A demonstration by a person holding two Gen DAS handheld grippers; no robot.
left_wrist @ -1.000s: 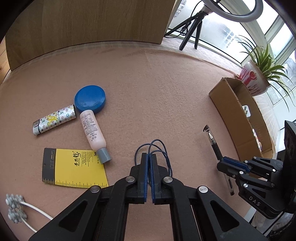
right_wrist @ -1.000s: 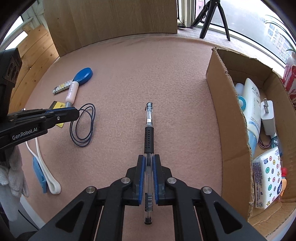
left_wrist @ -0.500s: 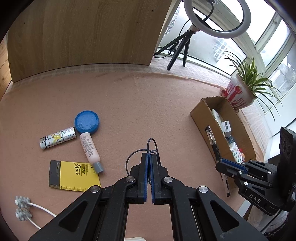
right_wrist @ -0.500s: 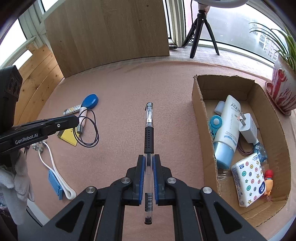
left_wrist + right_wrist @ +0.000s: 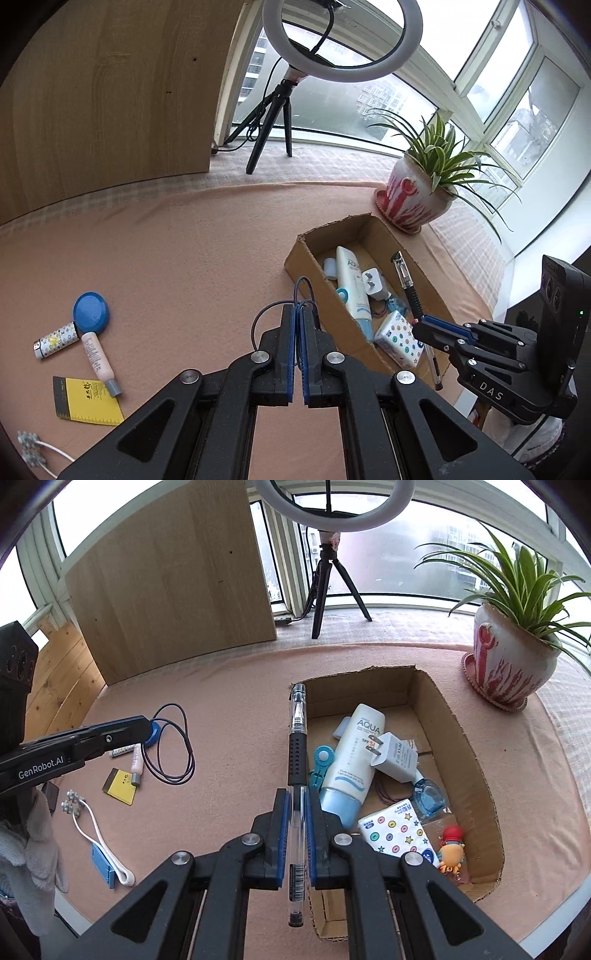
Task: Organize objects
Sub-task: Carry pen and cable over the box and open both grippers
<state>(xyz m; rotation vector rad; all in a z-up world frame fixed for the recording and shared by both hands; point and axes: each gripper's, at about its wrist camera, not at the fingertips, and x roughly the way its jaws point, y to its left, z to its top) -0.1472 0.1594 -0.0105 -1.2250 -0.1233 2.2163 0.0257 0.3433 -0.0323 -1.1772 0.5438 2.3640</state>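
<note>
1. At nine o'clock on the pink cloth (image 5: 177, 258) lie the things still unsorted: a blue round lid (image 5: 91, 313), a patterned tube (image 5: 56, 340), a pink bottle (image 5: 98, 357) and a yellow card (image 5: 85, 405). They sit well apart from the box, so I judge their turn comes later.
2. The left gripper (image 5: 297, 314) is pinched tight on a dark cable loop (image 5: 170, 744). The loop hangs free at the tips, which suits carrying something limp.
3. The right gripper (image 5: 296, 797) clamps a pen (image 5: 297, 734) along its barrel, cap pointing to twelve o'clock, so it can likely go lengthwise into the box.
4. The cardboard box (image 5: 476, 760), at three o'clock, already holds a white lotion tube (image 5: 356, 753), a charger plug (image 5: 395, 757), a tissue pack (image 5: 397, 830) and a small toy (image 5: 452, 845).
5. Only the right wrist view shows the loop's full round and the white cord (image 5: 94, 830) with its blue end; in the left view the loop is mostly hidden behind the jaws.
6. The left wrist view shows the pen raised over the box's near wall, which the right view foreshortens.
</note>
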